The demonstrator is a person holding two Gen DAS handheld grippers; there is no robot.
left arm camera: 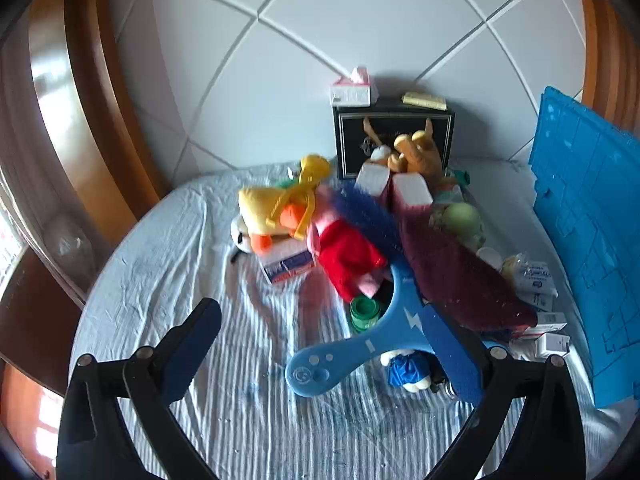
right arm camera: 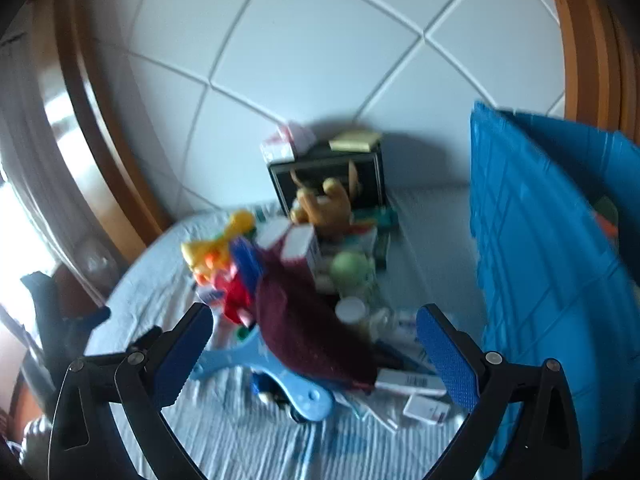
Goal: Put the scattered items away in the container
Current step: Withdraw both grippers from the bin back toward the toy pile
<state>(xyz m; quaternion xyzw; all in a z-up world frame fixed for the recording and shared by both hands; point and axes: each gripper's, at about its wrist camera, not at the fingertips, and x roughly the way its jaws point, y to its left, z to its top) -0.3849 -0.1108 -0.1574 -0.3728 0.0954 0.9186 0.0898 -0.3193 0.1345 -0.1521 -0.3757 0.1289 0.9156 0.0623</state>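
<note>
A heap of scattered items lies on the striped sheet: a yellow duck plush (left arm camera: 276, 208), a red and pink plush (left arm camera: 348, 252), a maroon cloth (left arm camera: 456, 276), a light blue plastic toy (left arm camera: 344, 356), a green cup (left arm camera: 364, 312) and a brown plush (left arm camera: 416, 152). The blue crate (left arm camera: 588, 240) stands at the right. My left gripper (left arm camera: 318, 312) is open in front of the heap, holding nothing. The right wrist view is blurred. In it my right gripper (right arm camera: 316, 312) is open before the maroon cloth (right arm camera: 308, 328), with the blue crate (right arm camera: 540, 260) close on its right.
A black box (left arm camera: 352, 136) stands against the white padded headboard (left arm camera: 280, 60), with a tissue pack (left arm camera: 352, 92) and a yellow pad (left arm camera: 424, 101) on top. Small white cartons (left arm camera: 552, 340) lie by the crate. Wooden frame (left arm camera: 100, 120) borders the left. Bare sheet (left arm camera: 160, 260) spreads to the left.
</note>
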